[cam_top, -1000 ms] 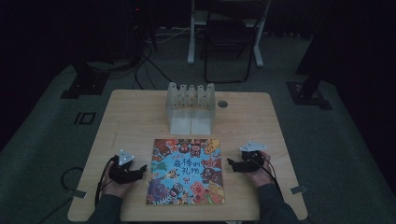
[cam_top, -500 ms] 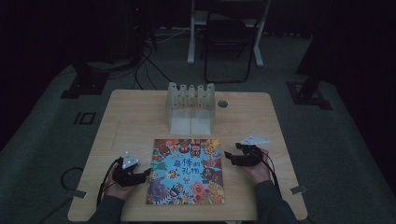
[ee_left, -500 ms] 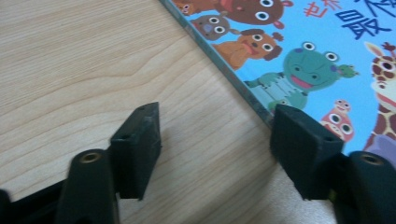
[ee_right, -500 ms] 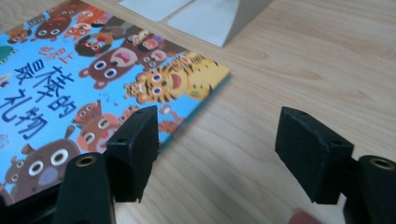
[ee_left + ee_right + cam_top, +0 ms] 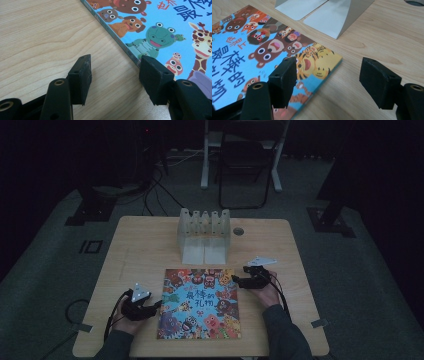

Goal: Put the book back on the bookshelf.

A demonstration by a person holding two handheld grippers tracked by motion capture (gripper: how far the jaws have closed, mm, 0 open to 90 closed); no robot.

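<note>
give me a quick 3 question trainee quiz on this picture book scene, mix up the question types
1. True or false: the picture book lies flat on the table, cover up.
2. Multiple choice: in the left gripper view, where does the left gripper stand? A) clamped on the book's corner B) astride the book's edge, one jaw over the cover, one over bare wood C) inside the rack
3. Short answer: what stands on the table beyond the book, in the high view?

Key
1. True.
2. B. The pads press on nothing, and the jaws have just been closing.
3. A pale slotted rack, standing apart from the book. The right gripper is at the book's far right corner, jaws apart.
</note>
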